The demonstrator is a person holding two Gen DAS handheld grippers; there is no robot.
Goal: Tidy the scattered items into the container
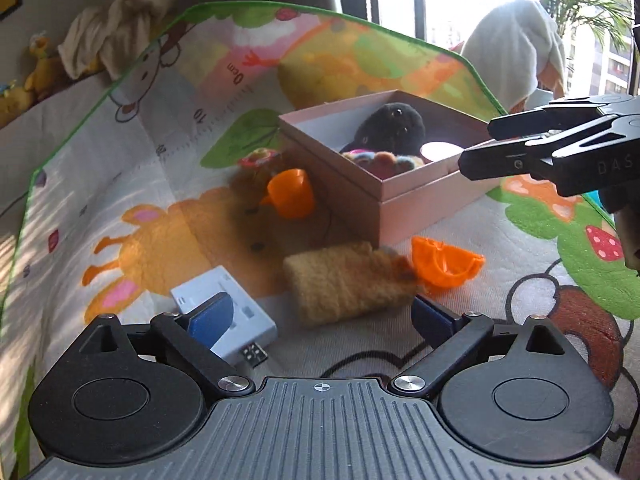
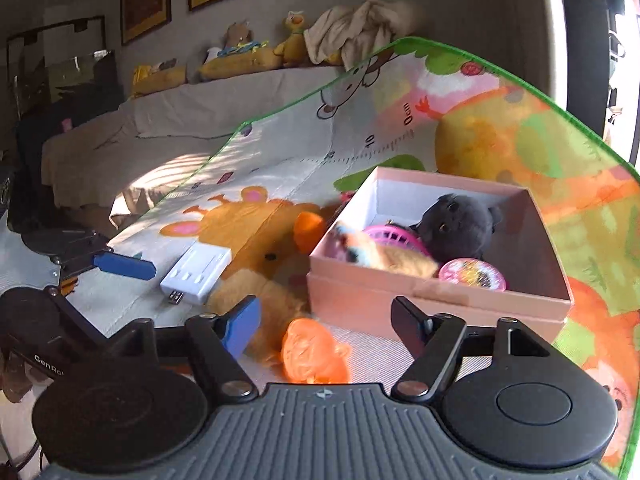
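The left hand-held gripper (image 1: 322, 316) had its blue-padded jaws spread wide with nothing clamped between them; its left pad (image 1: 211, 315) hung over a flat white plastic card-reader box with a USB plug (image 1: 224, 312), and a fuzzy tan plush roll (image 1: 348, 286) lay in the gap just ahead of the jaws, though whether either pad touched anything could not be told. The right hand-held gripper (image 2: 326, 326) stood partly apart and empty, hovering above an orange plastic toy piece (image 2: 312, 354) that rested on the colourful cartoon-printed play mat (image 1: 100, 184) covering the surface. Just ahead of it sat the open pink cardboard box (image 2: 400, 300), which already contained a black plush cat (image 2: 460, 226), a pink plastic basket (image 2: 394, 238), a blurred orange and pastel soft toy (image 2: 384, 258) and a round pink-lidded tub (image 2: 472, 274). An orange plastic toy cup (image 1: 290, 192) lay on its side on the mat, close by the box's left wall, with a small multicoloured fuzzy toy (image 1: 258, 157) just behind it. In the left wrist view the right tool's black body reached in from the right edge at the box's near corner. Stuffed animals (image 2: 248, 56) and a crumpled cream cloth (image 2: 356, 30) lined a covered ledge beyond the mat
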